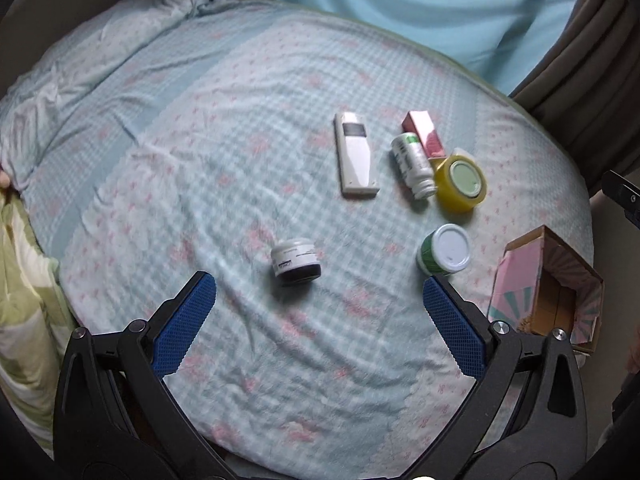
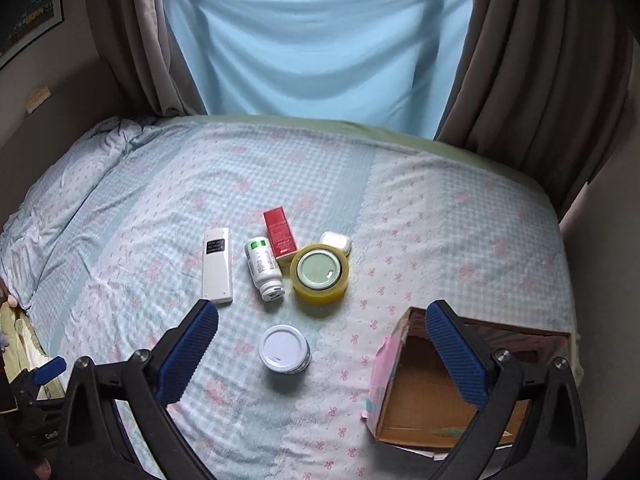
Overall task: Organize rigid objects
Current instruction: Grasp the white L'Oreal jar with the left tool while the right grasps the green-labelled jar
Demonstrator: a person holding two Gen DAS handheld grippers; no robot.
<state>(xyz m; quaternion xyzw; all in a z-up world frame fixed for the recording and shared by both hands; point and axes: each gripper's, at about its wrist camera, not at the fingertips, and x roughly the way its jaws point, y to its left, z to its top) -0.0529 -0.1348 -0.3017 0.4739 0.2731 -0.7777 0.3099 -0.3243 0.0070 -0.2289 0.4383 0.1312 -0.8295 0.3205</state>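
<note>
Left wrist view: my left hand-held gripper (image 1: pixel 320 296) gapes wide over the small jar (image 1: pixel 296 261) on the bed (image 1: pixel 200 140). My right hand-held gripper (image 2: pixel 322 330) (equally wide, empty) hangs above the white-lidded jar (image 2: pixel 284 349) beside the cardboard box (image 2: pixel 420 396).

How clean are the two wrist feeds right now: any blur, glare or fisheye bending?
Left wrist: motion-smeared, the small jar soft, bed edges bowed. Right wrist: sharper, tape roll crisp, window curtain bright but not blown out, corners dark.

A white remote (image 2: pixel 217 267), white bottle (image 2: pixel 264 268) and red box (image 2: pixel 279 234) are laid flat mid-bed; a yellow tape roll (image 2: pixel 319 274) and white-lidded jar (image 2: pixel 284 349) are set nearer the front edge.
</note>
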